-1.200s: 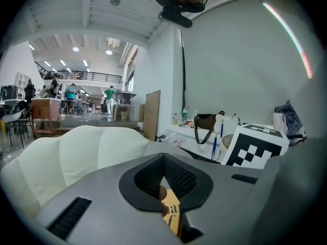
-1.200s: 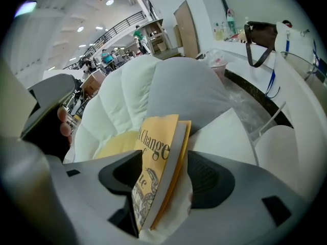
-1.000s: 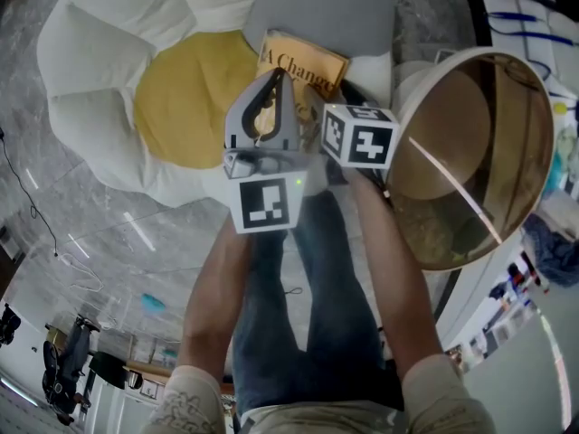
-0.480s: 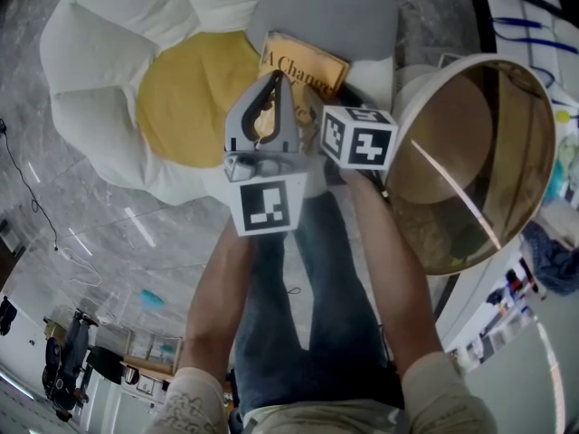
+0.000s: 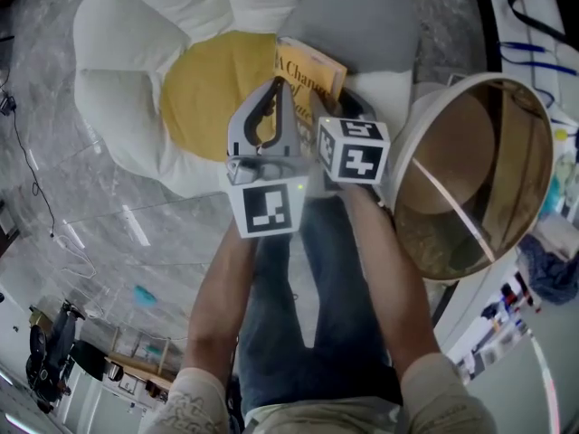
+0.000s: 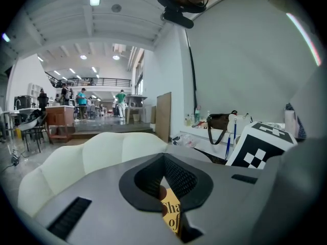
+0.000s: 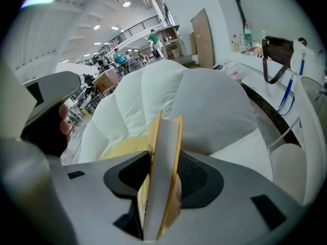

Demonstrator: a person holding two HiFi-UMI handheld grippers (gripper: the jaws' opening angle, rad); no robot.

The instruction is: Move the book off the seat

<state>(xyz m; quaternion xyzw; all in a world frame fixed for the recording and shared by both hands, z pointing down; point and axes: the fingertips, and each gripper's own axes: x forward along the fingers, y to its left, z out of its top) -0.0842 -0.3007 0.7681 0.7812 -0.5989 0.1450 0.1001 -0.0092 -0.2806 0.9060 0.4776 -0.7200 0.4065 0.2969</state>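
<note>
Our right gripper (image 7: 162, 172), its jaws just closing, clamps the orange-yellow paperback book (image 5: 308, 66) by one edge, upper centre, over the white petal-shaped seat (image 5: 118, 70). Our left gripper (image 5: 280, 93) is closed, empty. Such an edge grip may let the book swing or slip.

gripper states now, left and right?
left gripper: jaws closed, empty.
right gripper: jaws just closed further, clamped on the book.

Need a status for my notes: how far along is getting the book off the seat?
Done: the right gripper has just been closing its jaws and now clamps the book edge-on. In hand: it's held over the yellow seat. Left: carrying it clear and setting it down. The left gripper is shut, empty.
</note>
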